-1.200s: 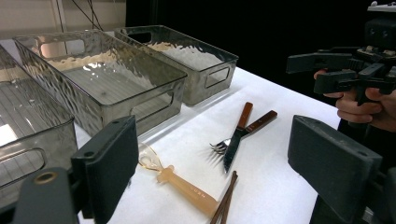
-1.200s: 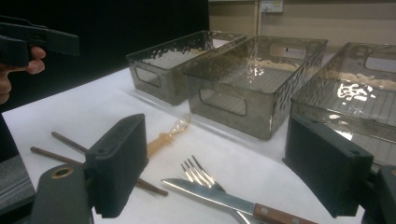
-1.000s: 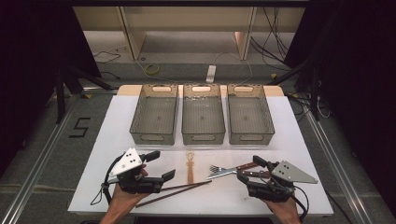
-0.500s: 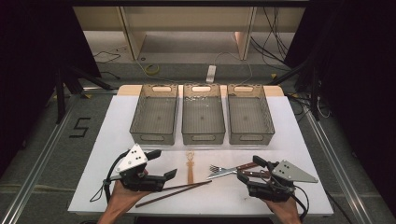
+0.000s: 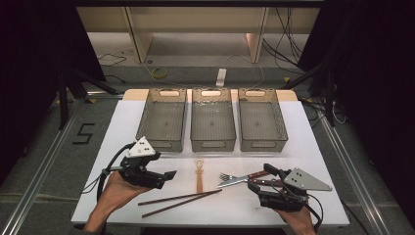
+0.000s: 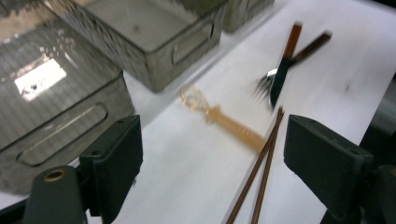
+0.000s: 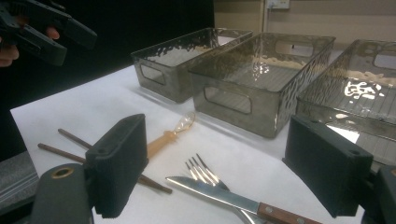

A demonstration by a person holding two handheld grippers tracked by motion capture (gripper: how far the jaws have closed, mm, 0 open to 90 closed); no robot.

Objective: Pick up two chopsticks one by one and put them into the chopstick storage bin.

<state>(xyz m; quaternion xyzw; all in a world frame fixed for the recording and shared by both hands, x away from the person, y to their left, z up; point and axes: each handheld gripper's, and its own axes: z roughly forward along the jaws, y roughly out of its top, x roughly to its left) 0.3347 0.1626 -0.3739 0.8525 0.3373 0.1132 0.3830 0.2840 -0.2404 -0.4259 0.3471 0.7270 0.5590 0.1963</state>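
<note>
Left gripper (image 5: 166, 175), held in a person's hand at the near left of the white table (image 5: 122, 127), hovers above the surface with its two black jaws spread wide and nothing between them. Just to its right lie two brown chopsticks (image 5: 178, 202), side by side and slightly crossed at one end, near the table's front edge. Beside their far tips rests a translucent amber spoon (image 5: 199, 174), its bowl pointing toward the bins. Right gripper (image 5: 259, 180), held at the near right, also has its jaws spread and holds nothing. Touching nothing, it sits just beside a wooden-handled knife (image 5: 242, 178) that lies across a metal fork (image 5: 226, 176). Three clear grey plastic bins (image 5: 212, 125) stand in a row across the far half of the table, all unfilled.
</note>
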